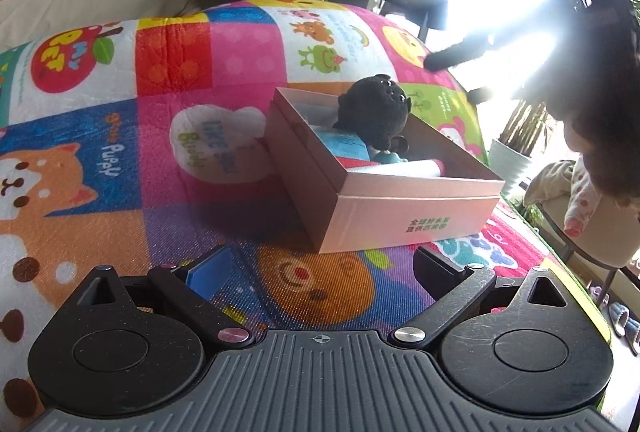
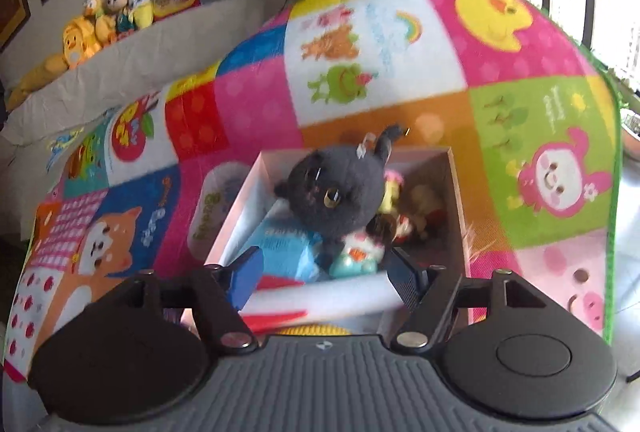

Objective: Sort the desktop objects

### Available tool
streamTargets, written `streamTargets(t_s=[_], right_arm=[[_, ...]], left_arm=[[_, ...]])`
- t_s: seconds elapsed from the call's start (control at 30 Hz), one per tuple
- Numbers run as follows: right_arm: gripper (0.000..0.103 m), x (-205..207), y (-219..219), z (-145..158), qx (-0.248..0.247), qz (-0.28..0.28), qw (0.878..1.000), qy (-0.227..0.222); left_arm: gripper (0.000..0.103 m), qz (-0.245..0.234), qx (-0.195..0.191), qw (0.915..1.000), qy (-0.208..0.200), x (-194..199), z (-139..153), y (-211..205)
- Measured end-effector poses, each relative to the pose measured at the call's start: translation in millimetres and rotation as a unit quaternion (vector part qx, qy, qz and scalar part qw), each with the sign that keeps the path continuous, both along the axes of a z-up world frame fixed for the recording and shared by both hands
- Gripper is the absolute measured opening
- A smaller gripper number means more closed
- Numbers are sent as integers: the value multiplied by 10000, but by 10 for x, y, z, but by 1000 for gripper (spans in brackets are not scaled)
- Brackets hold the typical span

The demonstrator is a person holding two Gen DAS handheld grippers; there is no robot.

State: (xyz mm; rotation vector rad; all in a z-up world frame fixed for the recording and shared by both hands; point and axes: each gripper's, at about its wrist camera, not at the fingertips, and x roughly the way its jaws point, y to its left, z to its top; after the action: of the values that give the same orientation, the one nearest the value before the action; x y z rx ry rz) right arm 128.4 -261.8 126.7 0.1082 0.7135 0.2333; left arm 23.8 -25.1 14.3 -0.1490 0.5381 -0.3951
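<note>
1. Box (image 1: pixel 404 220) sits on the mat (image 1: pixel 224 63), holding the black plush (image 2: pixel 336 191) among small toys; its long axis runs away from the right camera.
2. Plush's face points toward the right camera.
3. Left gripper (image 1: pixel 320 268): released, empty, above the mat beside the box.
4. Right gripper (image 2: pixel 324 272): released, empty, over the box.

Cardboard box (image 1: pixel 400 220) on patchwork mat (image 1: pixel 180 71)

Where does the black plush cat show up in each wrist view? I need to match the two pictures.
Left wrist: the black plush cat sits right of centre, at the far end of the open box, seen from behind.
Right wrist: the black plush cat is dead centre, face toward the camera, inside the open box.
Shared landmark: the green frog square on the mat beyond the box.
</note>
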Motion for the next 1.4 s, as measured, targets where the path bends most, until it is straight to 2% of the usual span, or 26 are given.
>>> streamTargets(t_s=[0.07, 0.17, 0.23, 0.33, 0.4, 0.47, 0.5, 0.53, 0.57, 0.63, 0.7, 0.77, 0.87, 0.9, 0.97, 1.03, 1.1, 1.17, 1.23, 1.3, 1.4], right_arm=[[87, 109, -133, 179, 182, -407, 9984, -358], [90, 435, -128, 262, 84, -661, 9967, -469], [90, 638, 26, 184, -107, -561, 9977, -358], [90, 854, 371, -62, -696, -390, 9967, -152], [89, 964, 526, -265, -968, -351, 9945, 167], [67, 998, 599, -441, -1183, -318, 9913, 481], [66, 980, 612, -476, -1308, -263, 9898, 496], [66, 935, 579, -436, -1230, -234, 9914, 372], [66, 886, 486, -342, -833, -196, 9960, 271], [66, 849, 224, -137, 350, -39, 9990, 261], [66, 886, 21, -60, 1289, 51, 9906, 459], [67, 969, -43, -144, 1713, 75, 9821, 776], [69, 1069, -29, -395, 1389, -312, 9829, 1170], [68, 1067, -49, -445, 1254, -419, 9843, 1172], [70, 1005, -151, -428, 1391, -425, 9835, 1074], [73, 908, -234, -310, 1183, -608, 9879, 796], [74, 815, -270, -178, 653, -731, 9945, 381], [74, 748, -298, -96, 341, -770, 9964, 108], [72, 725, -351, -84, 408, -775, 9962, 20], [70, 760, -373, -142, 643, -719, 9953, 118], [71, 765, -310, -260, 1304, -52, 9906, 405]], left_arm=[[100, 8, 2, 10000, -5, -1, 2, -2], [100, 14, 13, 10000, -15, -2, 4, -8], [100, 23, 14, 10000, -10, 1, 4, -9], [100, 33, 1, 10000, 3, 3, 4, -4], [100, 35, -5, 10000, -10, -2, 5, -1], [100, 30, -23, 10000, -20, -4, 3, 5], [101, 26, -36, 10000, -18, 0, 2, 10], [101, 25, -80, 10000, -23, 0, 2, 22], [102, 22, -118, 9999, -10, 6, 1, 33], [102, 22, -177, 9998, 35, 22, -5, 51], [102, 36, -177, 9998, 50, 26, -7, 51], [102, 48, -112, 9999, 50, 24, -9, 33], [102, 59, -81, 9999, 26, 15, -9, 24], [102, 61, -81, 9999, 28, 15, -10, 26], [102, 64, -96, 9999, 50, 21, -14, 32], [102, 64, -94, 9999, 39, 18, -13, 32], [102, 54, -70, 10000, 24, 13, -11, 22], [102, 52, -51, 10000, 24, 12, -13, 13], [102, 51, -42, 10000, 16, 11, -11, 8], [102, 39, -33, 10000, -20, 15, 6, 1], [102, -146, 53, 9999, -64, 101, 68, -62]])
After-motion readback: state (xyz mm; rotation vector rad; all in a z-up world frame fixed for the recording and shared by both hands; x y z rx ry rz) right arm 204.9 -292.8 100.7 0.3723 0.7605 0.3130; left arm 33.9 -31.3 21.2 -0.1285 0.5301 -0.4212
